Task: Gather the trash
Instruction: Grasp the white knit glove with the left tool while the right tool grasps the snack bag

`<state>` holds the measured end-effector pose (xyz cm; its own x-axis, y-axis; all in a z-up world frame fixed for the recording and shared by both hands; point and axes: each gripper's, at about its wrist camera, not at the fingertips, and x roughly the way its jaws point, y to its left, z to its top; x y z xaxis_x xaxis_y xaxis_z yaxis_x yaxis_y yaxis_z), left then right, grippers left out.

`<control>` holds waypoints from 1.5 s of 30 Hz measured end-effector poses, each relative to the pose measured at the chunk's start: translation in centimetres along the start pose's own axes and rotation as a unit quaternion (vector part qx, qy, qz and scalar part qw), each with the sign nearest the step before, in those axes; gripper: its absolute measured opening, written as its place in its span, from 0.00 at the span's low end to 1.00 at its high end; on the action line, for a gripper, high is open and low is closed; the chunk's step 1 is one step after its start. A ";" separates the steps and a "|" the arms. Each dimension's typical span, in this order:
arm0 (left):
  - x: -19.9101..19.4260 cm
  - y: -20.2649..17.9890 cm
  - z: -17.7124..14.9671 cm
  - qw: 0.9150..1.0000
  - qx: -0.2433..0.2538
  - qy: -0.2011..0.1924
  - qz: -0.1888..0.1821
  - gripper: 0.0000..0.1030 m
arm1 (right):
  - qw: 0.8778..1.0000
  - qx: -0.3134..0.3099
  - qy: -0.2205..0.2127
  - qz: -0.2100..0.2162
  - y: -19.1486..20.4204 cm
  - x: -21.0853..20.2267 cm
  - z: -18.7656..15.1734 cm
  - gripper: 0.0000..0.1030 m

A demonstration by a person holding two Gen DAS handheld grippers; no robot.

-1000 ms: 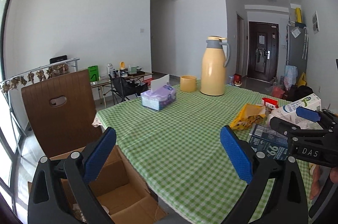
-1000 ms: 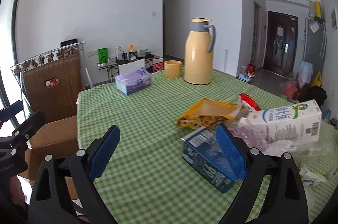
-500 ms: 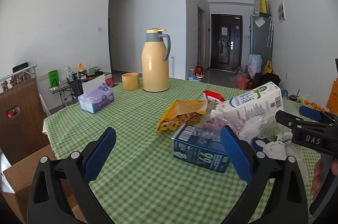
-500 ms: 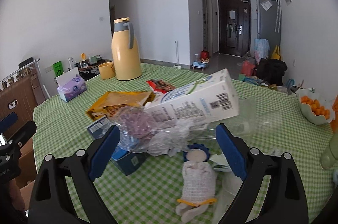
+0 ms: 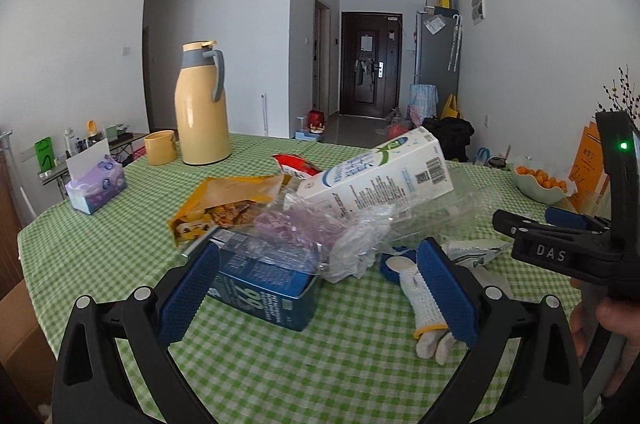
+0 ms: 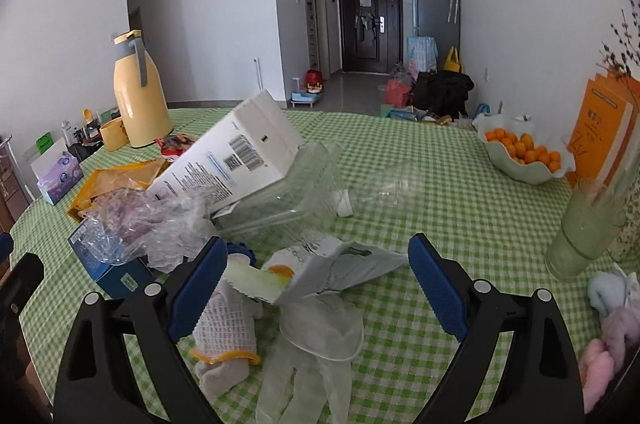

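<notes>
Two hand-held grippers hover over a heap of trash on the surface [image 5: 100, 244], which is covered with a green checked cloth. The left hand-held gripper [image 5: 318, 290] has its blue pads spread wide apart with nothing between them; just beyond them lies a dark blue carton [image 5: 264, 284], partly under crumpled clear plastic [image 5: 320, 240]. A white milk carton [image 5: 380, 171] leans tilted across the heap, with an open yellow snack bag [image 5: 228, 199] beside it toward the left edge. The right hand-held gripper [image 6: 316, 284] is likewise spread wide and empty, poised above a white knit glove [image 6: 224, 328], a thin translucent glove [image 6: 312, 356] and a torn white wrapper [image 6: 320, 264]. A clear plastic container [image 6: 292, 199] lies under the milk carton's raised end. Toward the far left corner stand a yellow thermos jug [image 5: 202, 103], a yellow cup [image 5: 160, 147] and a tissue box [image 5: 96, 183]. Near the right edge sits a bowl of oranges [image 6: 520, 155], with a pale green glass [image 6: 580, 228] closer in.
</notes>
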<state>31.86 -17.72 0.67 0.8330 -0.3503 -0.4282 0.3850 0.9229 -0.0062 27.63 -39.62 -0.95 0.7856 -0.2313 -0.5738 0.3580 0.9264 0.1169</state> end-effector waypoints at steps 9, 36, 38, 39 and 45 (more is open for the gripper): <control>3.2 -4.7 -2.2 0.996 0.020 0.052 -0.069 0.93 | 0.994 0.085 0.052 0.051 -4.4 1.5 -1.6 0.41; 10.2 -9.8 -3.5 0.982 0.028 0.156 -0.105 0.28 | 0.996 0.074 0.035 0.031 -7.7 -2.3 -4.1 0.04; 9.1 -9.5 -3.1 0.984 0.027 0.144 -0.106 0.27 | 0.997 0.066 0.024 0.032 -7.2 -3.1 -3.6 0.04; 8.6 -9.2 -2.7 0.985 0.026 0.137 -0.107 0.27 | 0.997 0.063 0.019 0.031 -7.0 -3.4 -3.4 0.04; 5.5 -7.6 -0.3 0.991 0.018 0.088 -0.100 0.27 | 0.998 0.048 -0.012 0.032 -5.7 -5.6 -1.9 0.04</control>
<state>33.39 -26.60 -1.93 0.6576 -0.4886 -0.5734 0.5514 0.8308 -0.0756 20.18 -43.05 0.03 0.8203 -0.1799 -0.5429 0.3520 0.9069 0.2314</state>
